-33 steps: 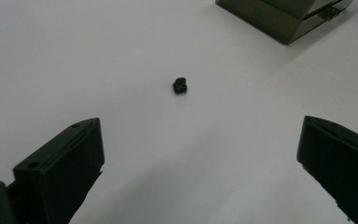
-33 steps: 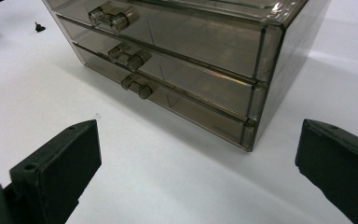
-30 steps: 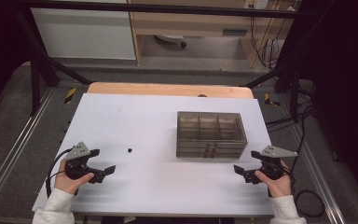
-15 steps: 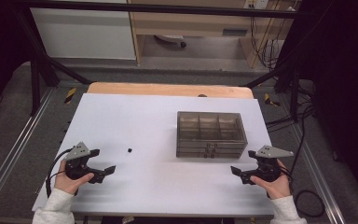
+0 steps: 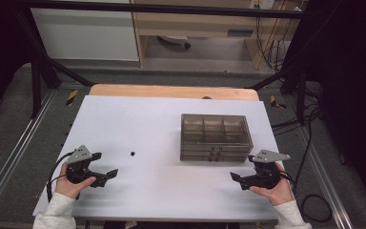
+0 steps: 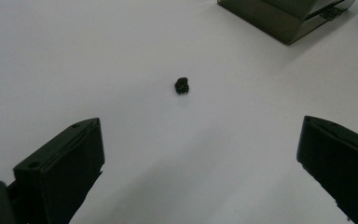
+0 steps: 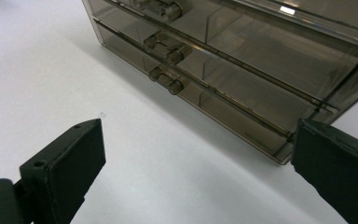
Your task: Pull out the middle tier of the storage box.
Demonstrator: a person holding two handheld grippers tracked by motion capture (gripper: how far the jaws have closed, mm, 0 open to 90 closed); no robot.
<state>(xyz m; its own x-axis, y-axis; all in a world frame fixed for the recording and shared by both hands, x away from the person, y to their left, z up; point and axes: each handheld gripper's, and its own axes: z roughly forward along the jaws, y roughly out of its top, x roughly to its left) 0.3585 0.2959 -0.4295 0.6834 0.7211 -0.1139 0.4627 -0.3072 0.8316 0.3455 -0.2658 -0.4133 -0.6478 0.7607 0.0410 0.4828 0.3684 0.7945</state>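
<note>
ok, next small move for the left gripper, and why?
Probably ease the left gripper forward over the small black part, jaws kept wide. The part lies loose on the white table, ahead of the open jaws and roughly centred between them, untouched. The right gripper hangs open, facing the drawer box, holding nothing.
</note>
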